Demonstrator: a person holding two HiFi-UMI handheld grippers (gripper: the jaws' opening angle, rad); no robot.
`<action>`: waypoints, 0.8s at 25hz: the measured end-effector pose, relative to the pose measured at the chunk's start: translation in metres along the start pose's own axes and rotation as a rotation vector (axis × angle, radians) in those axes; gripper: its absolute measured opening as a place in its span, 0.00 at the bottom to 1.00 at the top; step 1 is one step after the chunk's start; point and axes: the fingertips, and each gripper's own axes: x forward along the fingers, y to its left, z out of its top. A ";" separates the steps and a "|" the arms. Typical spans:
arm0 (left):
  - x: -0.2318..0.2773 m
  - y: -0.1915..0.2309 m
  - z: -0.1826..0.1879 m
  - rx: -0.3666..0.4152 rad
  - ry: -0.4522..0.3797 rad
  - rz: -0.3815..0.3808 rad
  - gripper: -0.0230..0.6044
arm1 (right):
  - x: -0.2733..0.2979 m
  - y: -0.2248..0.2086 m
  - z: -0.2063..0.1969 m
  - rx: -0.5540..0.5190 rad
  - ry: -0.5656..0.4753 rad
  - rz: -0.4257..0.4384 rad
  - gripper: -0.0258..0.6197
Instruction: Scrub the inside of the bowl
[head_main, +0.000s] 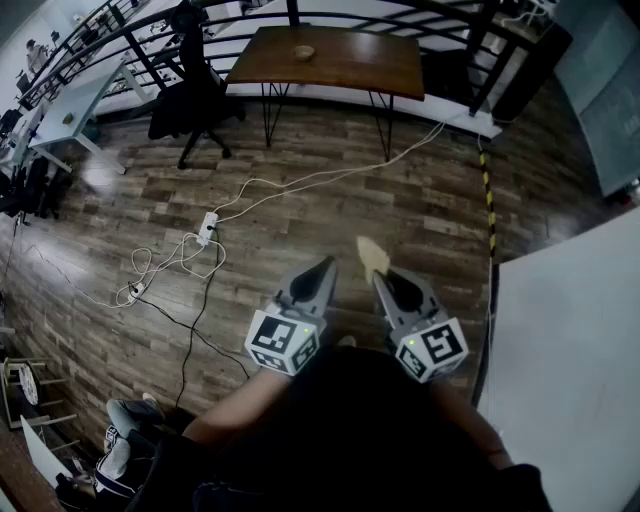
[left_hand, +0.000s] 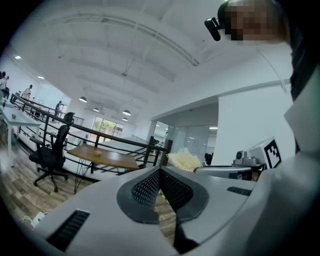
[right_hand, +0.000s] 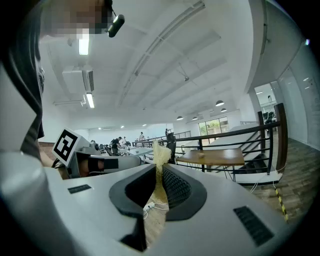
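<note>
While both grippers hang over the plank floor (head_main: 420, 200), well on the near side of the brown wooden table (head_main: 350, 65), neither is close to anything on it. The left gripper (head_main: 326, 263) has its jaws pressed together with nothing between them (only floor shows past the pads in its own view). The right gripper (head_main: 381, 276) is pinching a pale yellow fibrous scrubber (head_main: 372, 256), whose frayed end sticks up beyond the jaw tips, toward the table. On the tabletop, nearer its left end, sits a small round tan thing (head_main: 303, 52); it may be the bowl, but it is too small to tell. A black office chair (head_main: 190, 95) stands just left of the table. A white power strip (head_main: 207, 227) with trailing cables lies on the floor between the table and the left gripper.
</note>
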 end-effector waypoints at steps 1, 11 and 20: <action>0.000 0.004 0.000 0.000 -0.001 0.001 0.03 | 0.003 0.000 -0.001 0.002 0.001 0.000 0.11; -0.011 0.055 0.013 0.024 -0.026 -0.011 0.03 | 0.057 0.025 0.005 -0.007 0.012 0.020 0.11; -0.030 0.183 0.053 0.074 -0.012 0.019 0.03 | 0.182 0.073 0.031 0.012 -0.009 0.048 0.11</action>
